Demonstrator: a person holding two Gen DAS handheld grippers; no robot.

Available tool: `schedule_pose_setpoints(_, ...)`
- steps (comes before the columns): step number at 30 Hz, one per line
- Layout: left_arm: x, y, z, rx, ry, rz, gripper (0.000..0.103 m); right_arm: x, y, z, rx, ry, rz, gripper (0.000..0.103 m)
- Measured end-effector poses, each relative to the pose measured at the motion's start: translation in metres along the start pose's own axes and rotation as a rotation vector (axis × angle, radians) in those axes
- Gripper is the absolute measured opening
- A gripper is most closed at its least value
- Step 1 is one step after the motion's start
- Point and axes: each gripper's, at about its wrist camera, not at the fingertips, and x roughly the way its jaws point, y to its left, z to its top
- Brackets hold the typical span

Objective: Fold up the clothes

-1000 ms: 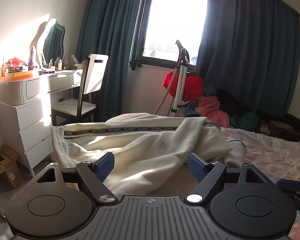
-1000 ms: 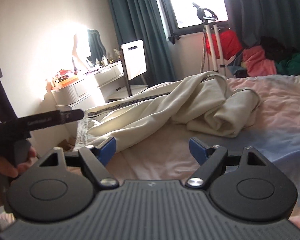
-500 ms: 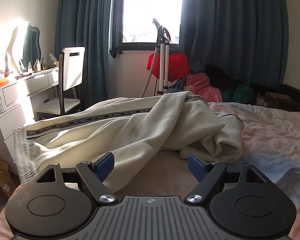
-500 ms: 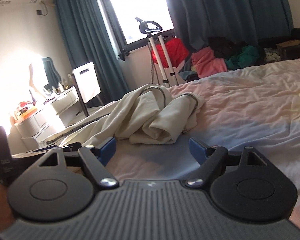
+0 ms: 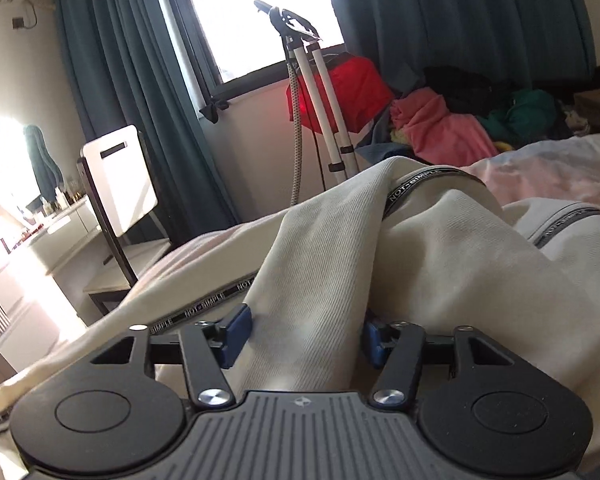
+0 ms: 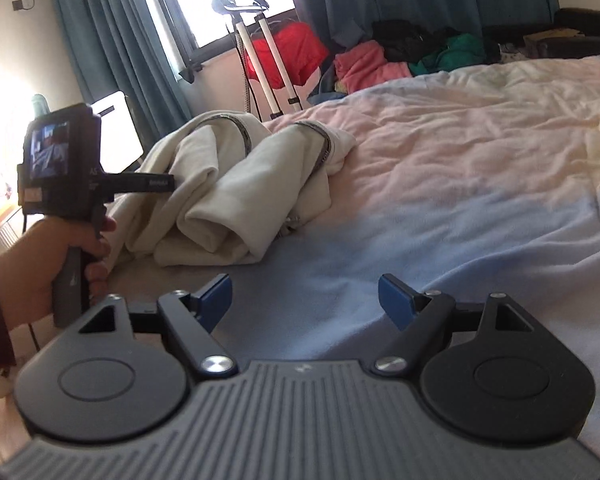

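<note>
The bed (image 6: 480,184), spread with a pink and pale blue sheet, carries the one thing of the task: a cream garment (image 6: 236,200) trimmed with a dark lettered band, heaped in loose rolls toward the bed's left edge, near the corner closest to the white chair (image 5: 120,184) and the window, while the rest of the sheet is left bare. In the left wrist view a thick ridge of that cloth (image 5: 312,280) is seen between the blue pads of the left gripper (image 5: 306,334); its jaws are closing on the fold, and the pads appear to be just at the cloth, though a firm pinch cannot yet be confirmed. The right gripper (image 6: 304,300) is held released, jaws wide, over bare sheet at the near edge, well apart from the garment, with nothing between its pads. The step in hand is judged to be taking hold so that the heap can be drawn out flat. It is best done if a single layer or a seam is pinched rather than the whole roll, if the close is finished before any pull is made, and if a second hold is taken by the right gripper on the far end of the cloth.
</note>
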Motion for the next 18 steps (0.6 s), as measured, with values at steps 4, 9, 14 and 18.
schedule_pose_setpoints(4,-0.006,0.0,0.004,0.036,-0.023,-0.011,0.007,0.01,-0.007,-0.001,0.042,0.017,0.005,0.082)
schedule_pose_setpoints(9,-0.078,0.012,-0.001,0.043,-0.118,-0.09,0.005,0.001,-0.004,-0.001,0.033,-0.008,0.01,0.082)
schedule_pose_setpoints(14,-0.19,0.031,-0.026,0.033,-0.236,-0.184,0.005,-0.024,0.004,0.001,0.008,-0.067,0.021,0.082)
schedule_pose_setpoints(18,-0.257,0.046,-0.074,-0.034,-0.238,-0.236,0.005,-0.051,0.006,0.004,0.013,-0.133,0.052,0.082)
